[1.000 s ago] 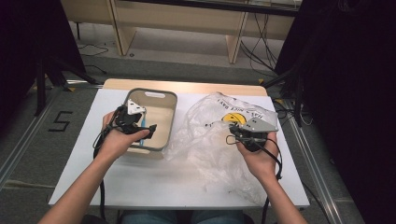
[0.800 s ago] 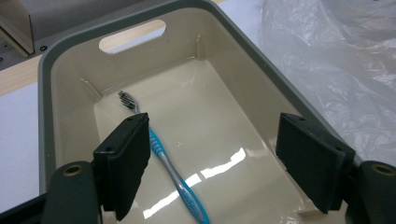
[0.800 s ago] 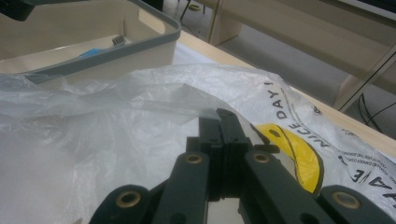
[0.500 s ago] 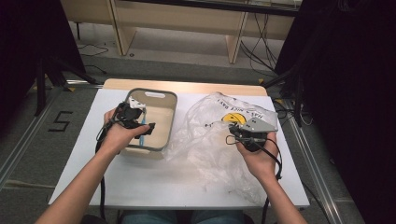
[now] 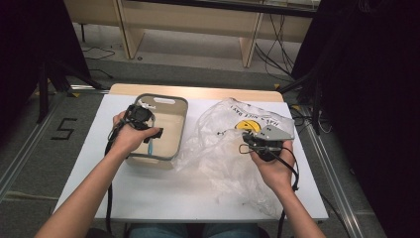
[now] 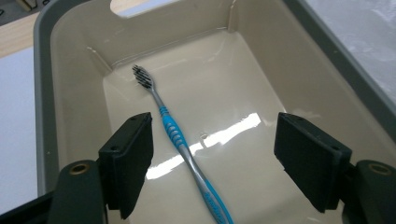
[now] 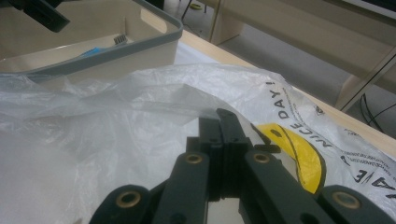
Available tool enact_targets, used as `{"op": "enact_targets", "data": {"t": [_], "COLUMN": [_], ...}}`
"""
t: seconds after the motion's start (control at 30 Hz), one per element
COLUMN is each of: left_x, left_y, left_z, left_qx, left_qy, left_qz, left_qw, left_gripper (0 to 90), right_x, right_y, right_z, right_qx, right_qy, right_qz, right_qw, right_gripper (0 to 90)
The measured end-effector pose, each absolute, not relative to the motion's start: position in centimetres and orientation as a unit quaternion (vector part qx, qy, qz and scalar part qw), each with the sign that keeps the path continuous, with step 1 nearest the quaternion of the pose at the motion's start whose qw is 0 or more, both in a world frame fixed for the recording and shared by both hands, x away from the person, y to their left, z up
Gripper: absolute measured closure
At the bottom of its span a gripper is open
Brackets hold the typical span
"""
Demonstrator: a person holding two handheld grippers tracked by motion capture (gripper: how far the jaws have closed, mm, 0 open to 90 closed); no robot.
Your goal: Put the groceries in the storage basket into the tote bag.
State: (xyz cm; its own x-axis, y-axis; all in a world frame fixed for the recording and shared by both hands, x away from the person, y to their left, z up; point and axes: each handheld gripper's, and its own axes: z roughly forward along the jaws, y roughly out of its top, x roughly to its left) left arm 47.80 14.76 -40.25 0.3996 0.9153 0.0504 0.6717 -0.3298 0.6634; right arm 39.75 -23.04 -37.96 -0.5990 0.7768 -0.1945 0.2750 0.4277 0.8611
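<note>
A blue and grey toothbrush (image 6: pixel 180 142) lies flat on the floor of the beige bin (image 6: pixel 42 70), bristles toward the far end. My left gripper (image 6: pixel 215 163) hangs open just above it, one jaw on each side, touching nothing. From above, that gripper (image 5: pixel 151 126) is over the bin's (image 5: pixel 163 99) near left part, and a bit of the blue handle (image 5: pixel 150 147) shows below it. My right gripper (image 7: pixel 223 116) is shut, jaws pressed together at the crumpled clear plastic bag (image 7: pixel 116 107). I cannot tell whether film is pinched between them.
The bag (image 5: pixel 218 144), printed with a yellow smiley, spreads over the right half of the white table (image 5: pixel 148 193). The bin's grey rim (image 7: pixel 116 44) rises just beyond it. Wooden furniture legs and cables stand on the floor past the far edge.
My left hand has shifted a little and sunk lower over the bin. The right hand and the bag have stayed where they were.
</note>
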Motion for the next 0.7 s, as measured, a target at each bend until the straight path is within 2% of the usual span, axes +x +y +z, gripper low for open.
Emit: {"op": "enact_targets", "data": {"t": [0.7], "left_x": [52.0], "left_y": [14.2], "left_z": [-42.8], "left_qx": [0.782], "left_qy": [0.557], "left_qz": [0.172], "left_qw": [0.22], "left_gripper": [32.8], "right_x": [39.7], "right_y": [-23.0], "right_z": [-38.0], "right_qx": [0.331], "right_qy": [0.791], "right_qz": [0.419], "right_qw": [0.299], "right_gripper": [90.0]}}
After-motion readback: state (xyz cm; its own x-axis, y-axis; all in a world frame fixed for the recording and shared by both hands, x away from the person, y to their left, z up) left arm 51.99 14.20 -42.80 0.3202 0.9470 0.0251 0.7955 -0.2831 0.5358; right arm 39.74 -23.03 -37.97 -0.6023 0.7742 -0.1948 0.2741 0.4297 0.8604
